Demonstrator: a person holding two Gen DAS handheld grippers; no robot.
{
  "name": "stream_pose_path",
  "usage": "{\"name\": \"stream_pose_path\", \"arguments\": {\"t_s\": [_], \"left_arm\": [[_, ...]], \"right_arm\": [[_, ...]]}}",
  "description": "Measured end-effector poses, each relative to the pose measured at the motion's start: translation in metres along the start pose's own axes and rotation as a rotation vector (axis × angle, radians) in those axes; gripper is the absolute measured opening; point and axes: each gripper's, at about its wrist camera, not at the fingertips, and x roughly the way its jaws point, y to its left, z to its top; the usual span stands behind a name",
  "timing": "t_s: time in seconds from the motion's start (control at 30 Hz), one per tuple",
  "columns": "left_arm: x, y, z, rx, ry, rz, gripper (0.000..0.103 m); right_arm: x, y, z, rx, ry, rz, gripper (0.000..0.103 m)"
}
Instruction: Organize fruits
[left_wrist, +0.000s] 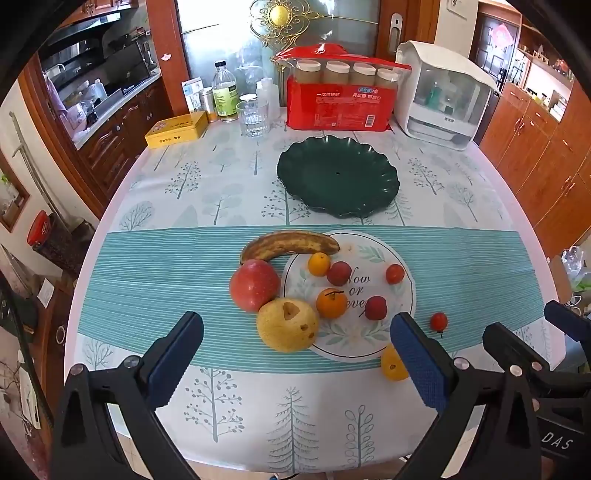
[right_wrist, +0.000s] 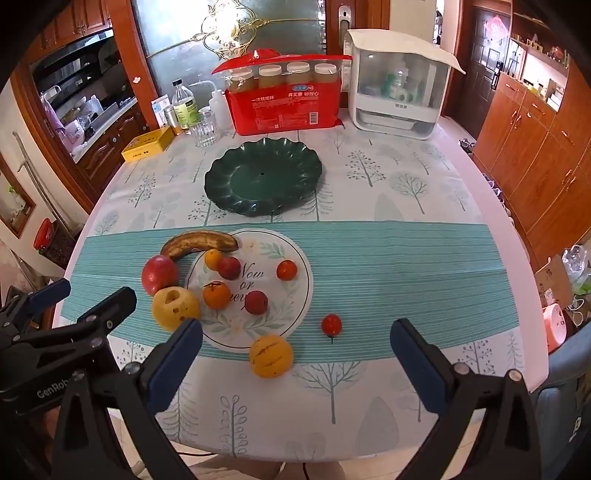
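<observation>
A dark green scalloped plate sits empty at mid-table. Nearer lie a browned banana, a red apple, a yellow pear, two small oranges, several small red fruits and a yellow-orange fruit. My left gripper is open and empty, just short of the pear. My right gripper is open and empty, near the yellow-orange fruit.
A red package, a white appliance, a glass, bottles and a yellow tin line the far edge. Wooden cabinets stand on the right.
</observation>
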Motion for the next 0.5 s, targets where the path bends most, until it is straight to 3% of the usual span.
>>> {"name": "stream_pose_path", "arguments": {"t_s": [0.5], "left_arm": [[0.0041,0.0053,0.0019,0.001,0.013,-0.002,0.1]], "right_arm": [[0.0005,0.0055,0.0006,-0.006,-0.002,0.001,0.101]]}}
